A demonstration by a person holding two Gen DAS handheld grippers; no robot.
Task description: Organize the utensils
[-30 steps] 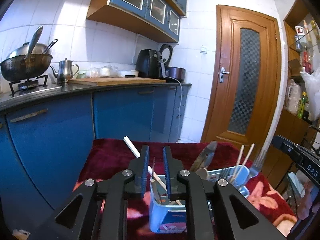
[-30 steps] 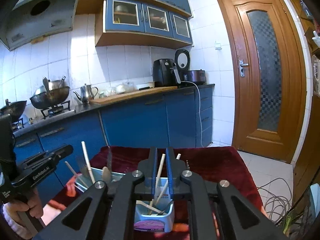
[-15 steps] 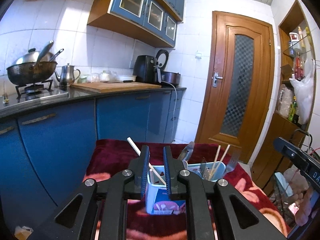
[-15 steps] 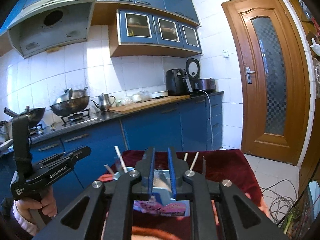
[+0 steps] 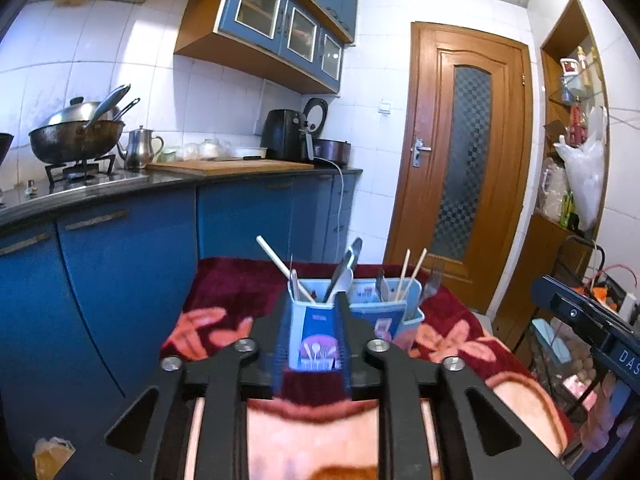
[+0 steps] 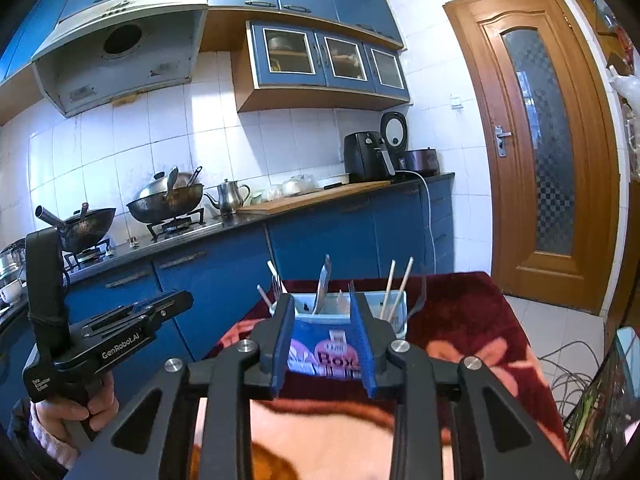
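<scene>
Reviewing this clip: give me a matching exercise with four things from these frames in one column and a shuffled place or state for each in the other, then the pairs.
Things:
1. kettle
2. wok
3. utensil box
4. right claw

Places or states:
A. on the gas burner
B. open, empty
C. on the red floral cloth
D. on the counter beside the cutting board

Pairs: 1-D, 2-A, 3-C, 4-B

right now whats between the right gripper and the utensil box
Nothing but a bare stretch of the red floral blanket. In the right wrist view, the open right gripper frames the utensil box with nothing between.
</scene>
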